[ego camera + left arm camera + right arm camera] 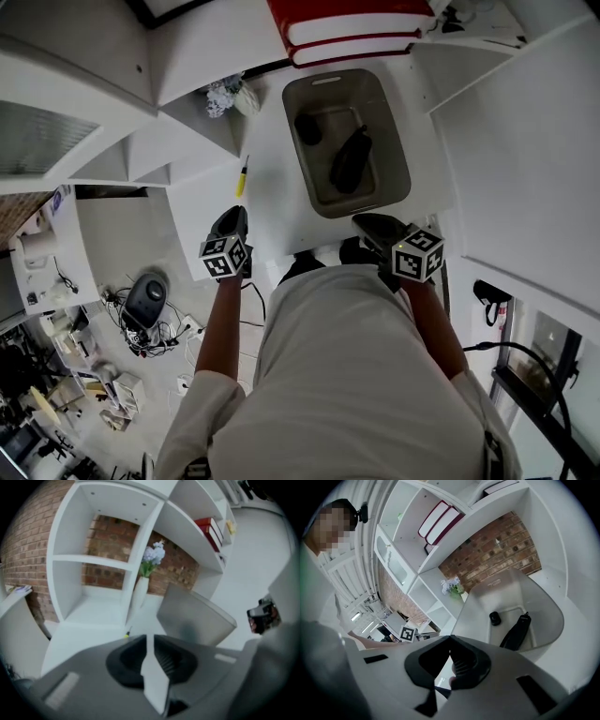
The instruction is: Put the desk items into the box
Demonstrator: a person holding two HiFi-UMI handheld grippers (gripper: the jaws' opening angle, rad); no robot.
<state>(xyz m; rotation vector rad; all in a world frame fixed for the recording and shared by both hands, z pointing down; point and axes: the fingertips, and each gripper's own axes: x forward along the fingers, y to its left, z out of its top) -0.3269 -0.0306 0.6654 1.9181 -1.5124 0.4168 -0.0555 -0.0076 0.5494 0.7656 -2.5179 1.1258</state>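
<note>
A grey box (394,141) stands on the white desk (272,187). Inside it lie a small black round item (307,128) and a long black item (352,157); the right gripper view shows both, the small black round item (495,618) and the long black item (515,632). A yellow pen (242,176) lies on the desk left of the box, just ahead of my left gripper (232,216). In its own view my left gripper (147,637) shows a narrow slit between the jaws, holding nothing. My right gripper (372,223) hangs at the box's near edge, its jaws (450,638) touching and empty.
White shelving rises behind the desk with red binders (352,28) above the box. A white vase of pale flowers (140,590) stands left of the box (194,620). Below the desk's left edge, cables and a round device (145,300) clutter the floor.
</note>
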